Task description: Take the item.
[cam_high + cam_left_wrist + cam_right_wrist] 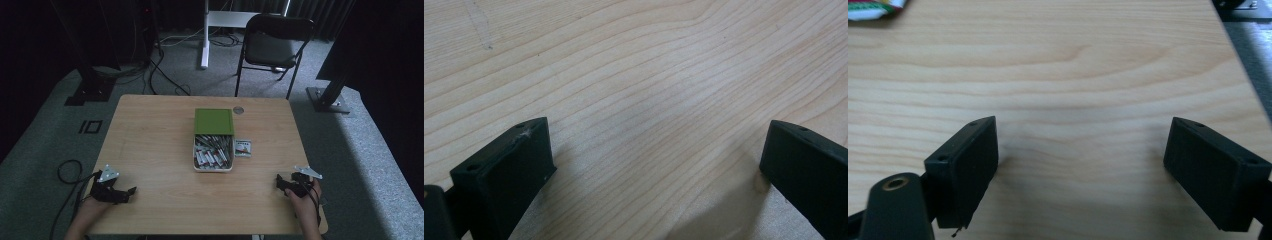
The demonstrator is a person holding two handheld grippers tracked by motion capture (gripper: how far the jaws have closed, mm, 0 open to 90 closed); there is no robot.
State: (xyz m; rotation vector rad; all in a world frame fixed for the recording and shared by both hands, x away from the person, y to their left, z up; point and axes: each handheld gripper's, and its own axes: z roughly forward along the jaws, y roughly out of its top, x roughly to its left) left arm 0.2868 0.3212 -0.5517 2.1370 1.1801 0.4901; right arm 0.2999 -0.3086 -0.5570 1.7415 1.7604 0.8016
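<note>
Both grippers rest wide apart and empty at the near corners of the wooden table (150,135).

The left gripper (131,190) and right gripper (278,183) each hold nothing, jaws spread. A white box (213,169) of small packets, its green lid (214,121) just behind it, sits mid-table, a loose packet (243,148) just beside it. The packets look light, thin and probably slippery; pinching one across its short edges seems safest.

The tabletop (150,150) is pale wood with wavy grain, the tray (213,169) on it cream with a flat green lid (214,121) and white, red-marked sachets (212,152) inside, a white, red and green packet (243,148) beside it, both tongs (131,191) (278,181) matt black, the chair (272,45) black.
</note>
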